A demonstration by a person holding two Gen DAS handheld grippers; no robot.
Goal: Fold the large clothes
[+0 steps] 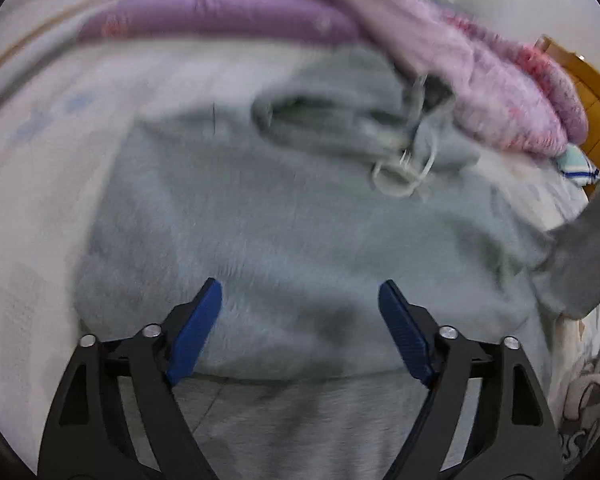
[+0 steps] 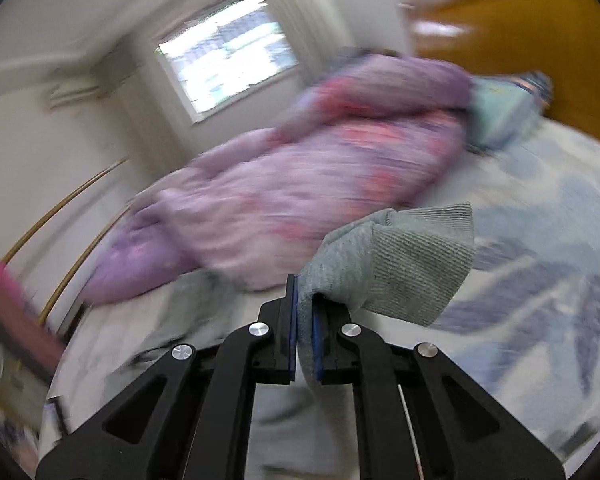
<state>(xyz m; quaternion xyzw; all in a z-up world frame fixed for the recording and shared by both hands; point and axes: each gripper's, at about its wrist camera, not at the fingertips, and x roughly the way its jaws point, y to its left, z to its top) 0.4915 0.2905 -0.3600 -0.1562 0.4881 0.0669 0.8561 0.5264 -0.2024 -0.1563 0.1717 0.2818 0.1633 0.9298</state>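
Note:
A large grey hoodie [image 1: 292,232] lies spread on the bed, hood and white drawstrings [image 1: 404,172] at the far side. My left gripper [image 1: 300,292] is open and empty just above the hoodie's lower body. At the right edge of the left wrist view a grey sleeve [image 1: 588,248] is lifted off the bed. My right gripper [image 2: 304,292] is shut on the ribbed cuff of that sleeve [image 2: 404,264] and holds it above the bed. Both views are blurred.
A purple and pink quilt [image 1: 460,68] is bunched along the far side of the bed; it also shows in the right wrist view [image 2: 300,188]. The bedsheet [image 2: 540,248] is white with blue patterns. A wooden headboard [image 1: 592,100] stands at the right. A window [image 2: 228,52] is in the wall behind.

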